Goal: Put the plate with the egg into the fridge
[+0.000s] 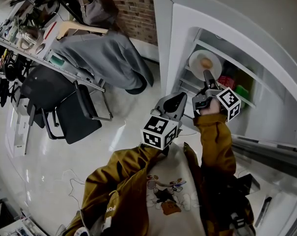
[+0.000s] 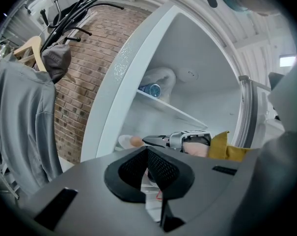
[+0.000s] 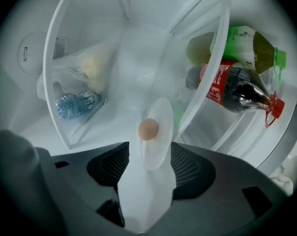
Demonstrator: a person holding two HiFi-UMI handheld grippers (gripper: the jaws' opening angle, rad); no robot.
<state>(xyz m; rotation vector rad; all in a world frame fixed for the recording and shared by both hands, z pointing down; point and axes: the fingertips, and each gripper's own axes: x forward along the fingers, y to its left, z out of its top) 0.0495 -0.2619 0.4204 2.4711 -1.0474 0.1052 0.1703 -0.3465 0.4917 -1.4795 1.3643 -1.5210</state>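
The white plate (image 1: 197, 58) carrying a brown egg (image 1: 205, 63) lies on a shelf inside the open fridge (image 1: 177, 38). My right gripper (image 1: 207, 75) reaches in to the plate's near rim. In the right gripper view the plate (image 3: 160, 141) and egg (image 3: 148, 130) stand between the wide-apart pads (image 3: 192, 168), which do not press on the plate; my right gripper (image 3: 149, 151) is open. My left gripper (image 1: 175, 101) hangs in front of the fridge, empty, with its tips together (image 2: 148, 154). From there I see the plate (image 2: 123, 140), egg (image 2: 135, 140) and right gripper (image 2: 155, 140).
A cola bottle (image 3: 236, 90) and a green-labelled bottle (image 3: 246, 43) lie on fridge racks at the right. A water bottle (image 3: 77, 104) and a plastic bag (image 3: 89, 68) sit in a clear bin. Outside stand a black chair (image 1: 60, 107), a hung grey garment (image 1: 104, 53) and a brick wall (image 2: 79, 82).
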